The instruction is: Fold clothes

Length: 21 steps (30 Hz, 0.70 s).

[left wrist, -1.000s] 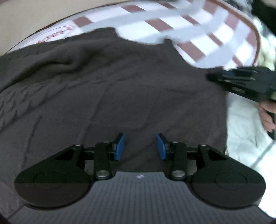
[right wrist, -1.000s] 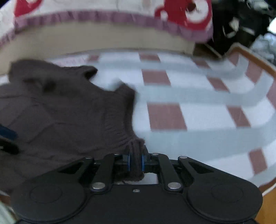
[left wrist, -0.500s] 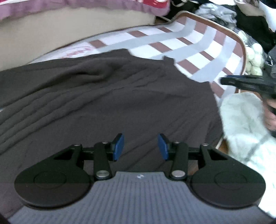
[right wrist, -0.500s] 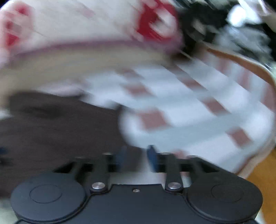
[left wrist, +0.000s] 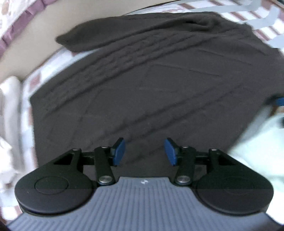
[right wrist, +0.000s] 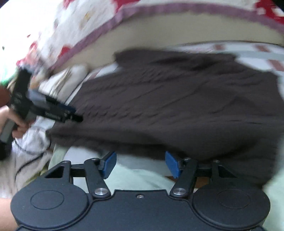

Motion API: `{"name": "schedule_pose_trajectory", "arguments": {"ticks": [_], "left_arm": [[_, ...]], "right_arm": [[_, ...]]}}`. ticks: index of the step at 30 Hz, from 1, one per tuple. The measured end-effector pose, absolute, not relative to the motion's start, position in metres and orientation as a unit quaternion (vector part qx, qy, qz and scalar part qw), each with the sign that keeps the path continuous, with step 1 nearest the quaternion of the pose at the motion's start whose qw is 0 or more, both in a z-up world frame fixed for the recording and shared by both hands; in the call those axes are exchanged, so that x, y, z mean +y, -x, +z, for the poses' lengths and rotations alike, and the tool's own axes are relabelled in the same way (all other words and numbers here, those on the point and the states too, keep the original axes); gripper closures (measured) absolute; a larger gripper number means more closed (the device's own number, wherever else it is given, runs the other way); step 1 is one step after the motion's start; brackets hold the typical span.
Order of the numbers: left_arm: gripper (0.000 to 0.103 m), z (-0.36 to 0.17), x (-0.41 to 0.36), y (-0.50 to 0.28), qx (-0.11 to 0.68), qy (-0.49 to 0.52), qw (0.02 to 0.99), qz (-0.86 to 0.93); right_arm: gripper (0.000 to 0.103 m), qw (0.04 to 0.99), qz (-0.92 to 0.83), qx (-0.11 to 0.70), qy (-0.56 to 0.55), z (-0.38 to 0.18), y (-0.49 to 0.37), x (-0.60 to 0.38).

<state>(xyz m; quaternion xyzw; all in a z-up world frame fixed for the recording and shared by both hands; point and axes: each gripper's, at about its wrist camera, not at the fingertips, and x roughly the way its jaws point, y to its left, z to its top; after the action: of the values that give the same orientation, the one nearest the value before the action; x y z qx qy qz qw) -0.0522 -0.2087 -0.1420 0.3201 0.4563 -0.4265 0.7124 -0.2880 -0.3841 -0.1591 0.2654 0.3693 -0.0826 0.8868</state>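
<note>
Striped bedding (left wrist: 266, 10) lies under the brown sweater (left wrist: 150, 80), which is spread almost flat. Left gripper (left wrist: 144, 152) hovers over the sweater's near part, jaws opening, nothing between them. Right gripper (right wrist: 140, 164) is apart and empty at the near hem. I think both should pinch one edge evenly and fold without wrinkles.

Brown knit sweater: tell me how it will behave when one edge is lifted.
The brown knit sweater will probably drape and sag, not hold shape: it lies limp with soft creases over the checked sheet. Its thick ribbed knit suggests some weight. The textured surface should grip rather than slip. Both the left gripper and right gripper hold nothing.
</note>
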Motion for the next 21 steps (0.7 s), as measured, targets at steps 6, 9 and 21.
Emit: {"name": "schedule_pose_trajectory", "arguments": {"ticks": [6, 9, 21], "left_arm": [[0.049, -0.148, -0.195, 0.053, 0.496, -0.277, 0.688, -0.451], [0.043, -0.141, -0.187, 0.050, 0.500, -0.251, 0.689, -0.460], [0.027, -0.153, -0.171, 0.074, 0.515, -0.258, 0.649, -0.497]], "right_arm": [[0.055, 0.878, -0.140, 0.396, -0.229, -0.169, 0.241, -0.394], [0.055, 0.867, -0.180, 0.353, -0.302, -0.165, 0.242, -0.421], [0.052, 0.852, -0.209, 0.346, -0.331, -0.163, 0.229, -0.438]]}}
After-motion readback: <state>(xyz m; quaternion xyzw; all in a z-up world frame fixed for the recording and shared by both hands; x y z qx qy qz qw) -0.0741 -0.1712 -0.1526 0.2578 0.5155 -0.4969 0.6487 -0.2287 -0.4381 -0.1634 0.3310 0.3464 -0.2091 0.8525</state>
